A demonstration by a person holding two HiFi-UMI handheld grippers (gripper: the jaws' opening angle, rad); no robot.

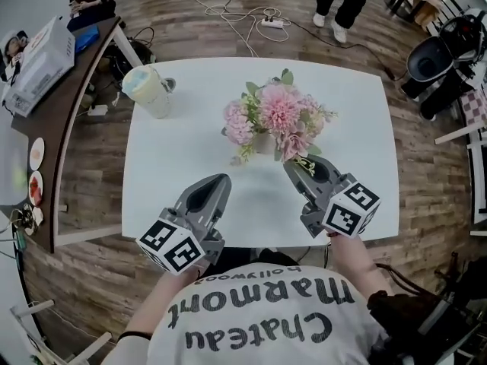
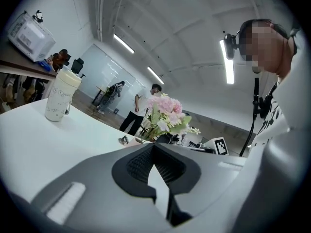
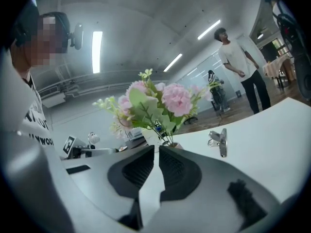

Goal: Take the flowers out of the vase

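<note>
Taking the flowers (image 1: 278, 116) out will need a soft touch. They look like a light bunch, pink heads on thin green stems, and the heads will probably crush or bend if you squeeze them. The stems are, I judge, the stiffer part, so take hold there, low, just above the mouth of the vase (image 1: 263, 144), not on the blossoms. The vase looks small and pale, mostly hidden under the bunch, and stands near the middle of the white table (image 1: 175, 105). It seems light too, so it may lift or tip with the bunch unless one gripper steadies it. Your right gripper (image 1: 291, 166) is just beside the bunch on your side, its jaws pressed together with nothing between them. Your left gripper (image 1: 219, 181) is further off, also clenched and empty. One of them must open before it can go around the stems.
</note>
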